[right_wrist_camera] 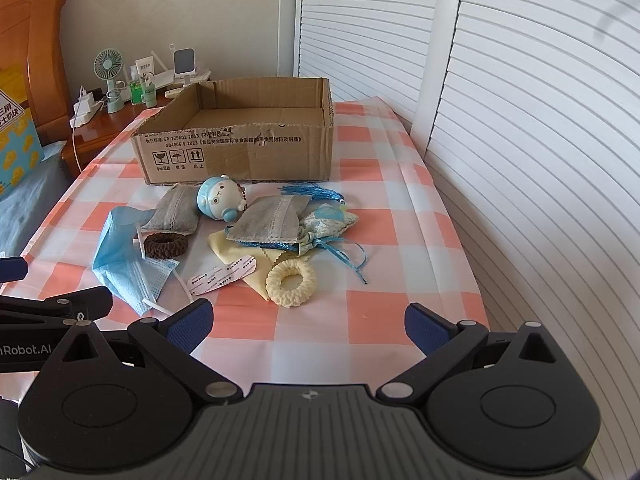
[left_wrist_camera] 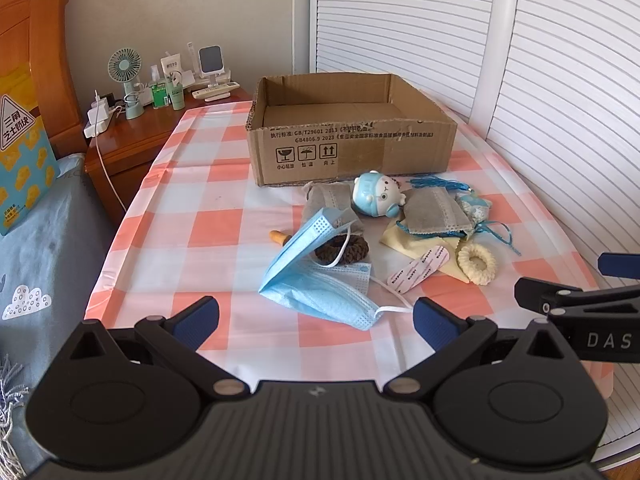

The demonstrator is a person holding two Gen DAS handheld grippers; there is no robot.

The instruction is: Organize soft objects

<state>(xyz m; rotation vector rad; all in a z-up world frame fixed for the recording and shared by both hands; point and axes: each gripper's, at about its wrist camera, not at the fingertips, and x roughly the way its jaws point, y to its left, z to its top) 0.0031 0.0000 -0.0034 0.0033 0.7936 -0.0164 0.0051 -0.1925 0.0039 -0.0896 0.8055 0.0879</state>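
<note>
An open, empty cardboard box (left_wrist_camera: 352,152) (right_wrist_camera: 240,152) stands at the back of the checked table. In front of it lies a pile of soft items: a blue face mask (left_wrist_camera: 320,280) (right_wrist_camera: 124,264), a brown hair tie (left_wrist_camera: 342,249) (right_wrist_camera: 165,245), a cream hair tie (left_wrist_camera: 477,262) (right_wrist_camera: 291,282), two grey sachets (left_wrist_camera: 438,210) (right_wrist_camera: 266,220), a blue-and-white plush toy (left_wrist_camera: 378,199) (right_wrist_camera: 220,199), a floral pouch (right_wrist_camera: 332,220) with blue cord, and a yellow cloth (left_wrist_camera: 404,240) (right_wrist_camera: 228,246). My left gripper (left_wrist_camera: 316,320) is open, just short of the mask. My right gripper (right_wrist_camera: 308,324) is open, just short of the cream hair tie.
The pink-and-white checked tablecloth (left_wrist_camera: 200,208) (right_wrist_camera: 384,312) covers the table. A wooden nightstand (left_wrist_camera: 128,140) with a small fan (left_wrist_camera: 125,68), bottles and chargers stands back left. A bed with a blue cover (left_wrist_camera: 40,264) is on the left. White louvred doors (right_wrist_camera: 520,120) run along the right.
</note>
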